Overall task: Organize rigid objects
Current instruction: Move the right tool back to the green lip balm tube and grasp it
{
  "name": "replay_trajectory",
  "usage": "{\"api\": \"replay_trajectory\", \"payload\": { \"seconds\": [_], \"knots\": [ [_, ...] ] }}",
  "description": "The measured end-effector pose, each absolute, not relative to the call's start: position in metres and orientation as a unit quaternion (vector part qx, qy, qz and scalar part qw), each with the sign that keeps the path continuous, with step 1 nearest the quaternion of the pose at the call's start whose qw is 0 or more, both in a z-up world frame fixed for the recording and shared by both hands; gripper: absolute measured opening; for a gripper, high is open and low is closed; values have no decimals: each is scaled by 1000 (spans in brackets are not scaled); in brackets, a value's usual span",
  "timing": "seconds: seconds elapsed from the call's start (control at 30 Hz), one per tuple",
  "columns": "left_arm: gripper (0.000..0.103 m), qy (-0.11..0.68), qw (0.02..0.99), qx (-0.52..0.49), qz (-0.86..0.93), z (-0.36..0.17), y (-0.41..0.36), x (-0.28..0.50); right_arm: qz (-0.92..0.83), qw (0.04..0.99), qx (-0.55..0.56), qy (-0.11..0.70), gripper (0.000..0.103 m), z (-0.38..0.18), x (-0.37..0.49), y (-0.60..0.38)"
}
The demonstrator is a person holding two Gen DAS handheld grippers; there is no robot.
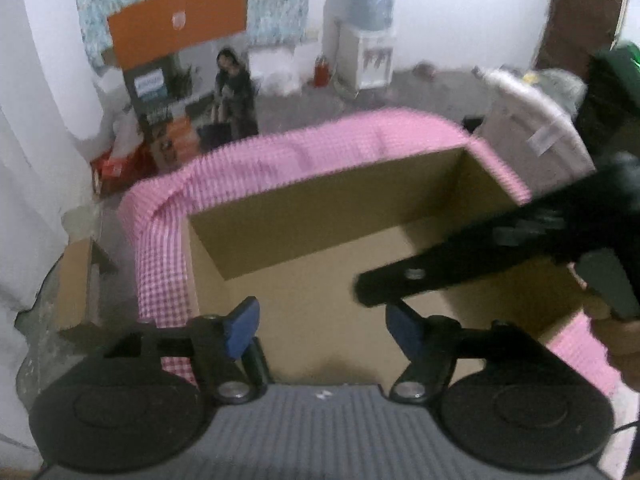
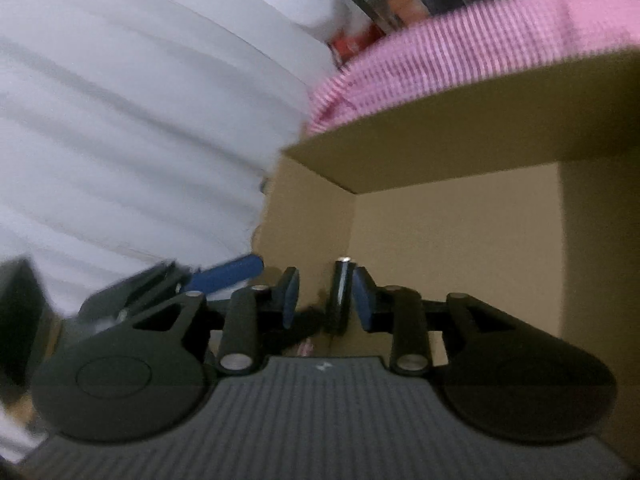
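Two fisheye views from the tools I was steering, both blurred. Both looked down into an open cardboard box (image 1: 320,208) whose rim was draped in pink checked cloth (image 1: 280,156).

In the left wrist view, the left tool (image 1: 322,330) hung over the near edge of the box. Its blue pads stood wide apart, released, with nothing between them. A dark finger of the other tool crossed in from the right, over the bare box floor.

In the right wrist view, the right tool (image 2: 326,300) was low inside the box, near a corner. A slim black cylinder (image 2: 340,296) with a silver end stood between its jaws. It lay close against the right-hand pad, and a clear gap separated it from the left-hand pad. I read that tool as released, not clamping. I could not tell whether the cylinder rested on the box floor.

I judged the cylinder to be light, stiff and glossy, so probably slippery and ready to roll once it lay flat. I could not make out whether it was a pen or a battery. Had I needed to take it again, I would have pinched it across the middle of its barrel, pads square to its length.
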State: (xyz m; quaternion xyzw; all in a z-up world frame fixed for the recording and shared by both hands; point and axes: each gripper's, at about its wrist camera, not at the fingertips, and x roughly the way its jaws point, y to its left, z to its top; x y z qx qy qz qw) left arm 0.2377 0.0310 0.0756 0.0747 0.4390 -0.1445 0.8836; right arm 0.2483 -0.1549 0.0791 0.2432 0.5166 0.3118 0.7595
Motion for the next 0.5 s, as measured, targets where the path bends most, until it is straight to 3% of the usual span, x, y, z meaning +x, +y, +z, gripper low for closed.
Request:
{"api": "replay_trajectory", "payload": {
  "seconds": [0.1, 0.27, 0.5],
  "knots": [
    [79, 412, 894, 61, -168, 96, 26, 208, 334, 786, 234, 465, 41, 116, 203, -191],
    [80, 387, 896, 53, -211, 105, 2, 158, 336, 834, 203, 389, 43, 158, 117, -263],
    [80, 379, 887, 45, -260, 73, -53, 112, 276, 869, 158, 379, 44, 129, 52, -338]
  ]
}}
